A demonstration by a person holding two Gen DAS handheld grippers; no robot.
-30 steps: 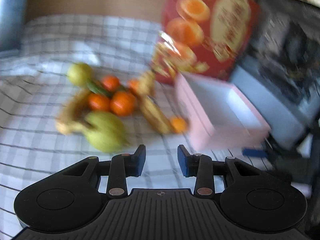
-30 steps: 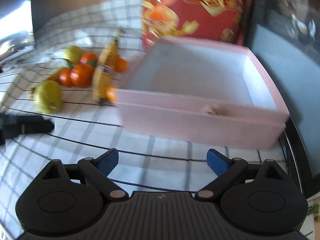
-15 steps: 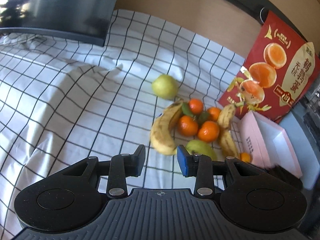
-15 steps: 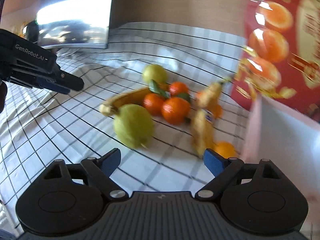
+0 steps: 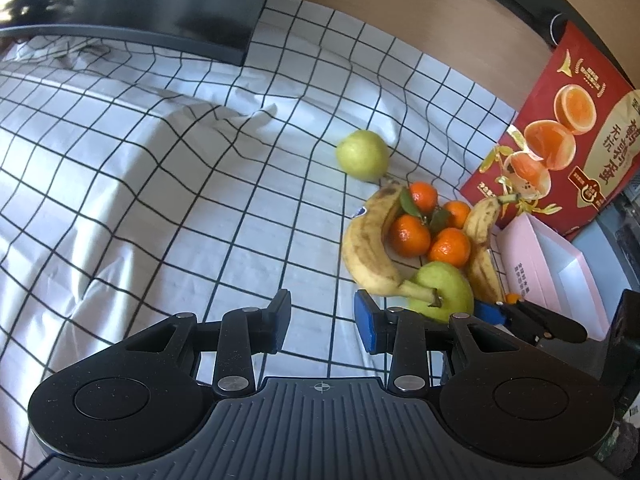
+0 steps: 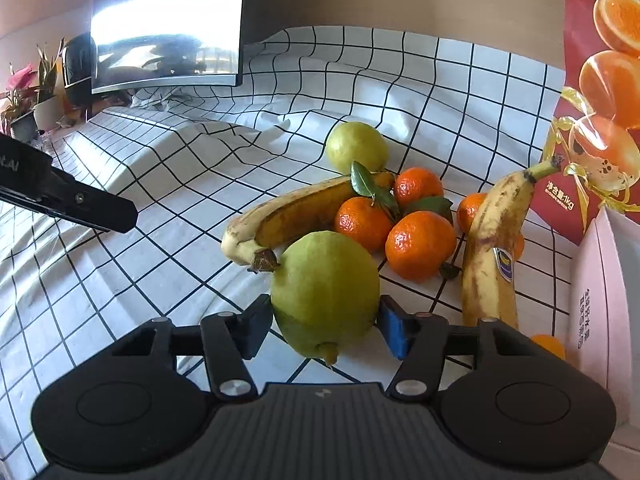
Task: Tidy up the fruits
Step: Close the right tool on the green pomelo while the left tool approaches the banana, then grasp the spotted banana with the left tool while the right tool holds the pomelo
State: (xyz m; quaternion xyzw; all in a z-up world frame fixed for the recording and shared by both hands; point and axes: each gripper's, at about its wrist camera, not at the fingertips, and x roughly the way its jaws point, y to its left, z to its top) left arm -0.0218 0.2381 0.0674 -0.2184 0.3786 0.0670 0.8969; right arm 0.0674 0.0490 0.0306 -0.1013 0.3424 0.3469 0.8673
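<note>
On the checked cloth lies a heap of fruit: two spotted bananas (image 6: 296,216) (image 6: 492,256), several tangerines (image 6: 418,246) and a far yellow-green pear (image 6: 356,148). The near green pear (image 6: 326,292) sits between the jaws of my right gripper (image 6: 324,322), which are closing; both pads touch its sides. My left gripper (image 5: 322,316) hovers over bare cloth left of the heap, shut with nothing between its fingers. In the left wrist view the near pear (image 5: 444,292) is partly hidden behind that gripper's right finger. An open pink box (image 5: 560,264) stands right of the fruit.
A red orange-printed carton (image 5: 572,152) stands behind the pink box. A dark monitor (image 5: 140,0) sits at the back left on the cloth (image 5: 160,200), which is wrinkled there. One small tangerine (image 6: 548,346) lies against the box wall.
Both views swung left from the pink box to the fruit heap. My right gripper's jaws closed in from wide open onto the near green pear. My left gripper stayed shut.
</note>
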